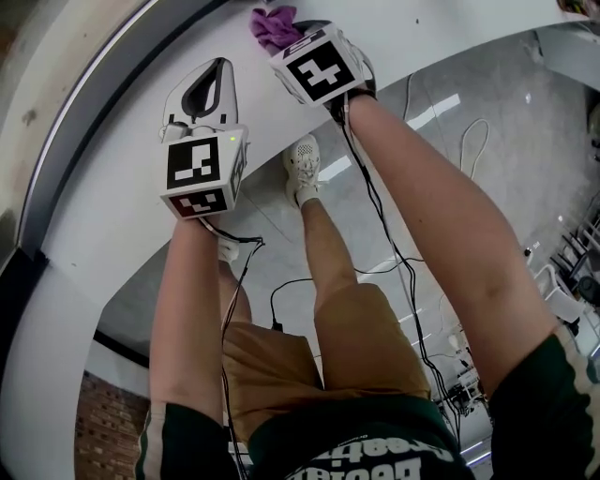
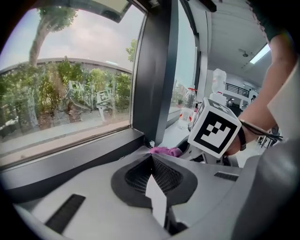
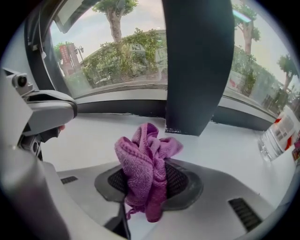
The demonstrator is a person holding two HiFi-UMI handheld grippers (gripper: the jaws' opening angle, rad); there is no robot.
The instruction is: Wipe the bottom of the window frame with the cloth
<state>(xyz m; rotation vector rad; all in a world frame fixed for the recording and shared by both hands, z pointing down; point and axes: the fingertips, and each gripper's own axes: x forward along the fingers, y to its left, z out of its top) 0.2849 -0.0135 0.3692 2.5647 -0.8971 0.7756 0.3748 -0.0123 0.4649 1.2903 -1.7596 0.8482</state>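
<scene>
1. Head view: Both claws reach over the white sill (image 1: 122,216). The left claw (image 1: 208,84) lies nearer the person. The right claw (image 1: 286,39) is farther out, with the purple cloth (image 1: 273,25) bunched at its tip.
2. Left gripper view: The left claw (image 2: 151,161) has its jaws together with nothing between them. It rests idle near the dark bottom rail of the window frame (image 2: 70,157).
3. Right gripper view: The right claw (image 3: 149,187) is clamped on the cloth (image 3: 145,161), which is held over the sill just short of the bottom rail (image 3: 112,107) and the upright post (image 3: 197,70). Contact with the rail is not evident.
4. Hazards:
   - The wad is small, so hard jaw tips may scrape the rail.
   - Drag could pull the cloth loose.
   - The post interrupts a continuous stroke.
   - A rightward sweep may knock the bottle (image 3: 277,135).
</scene>
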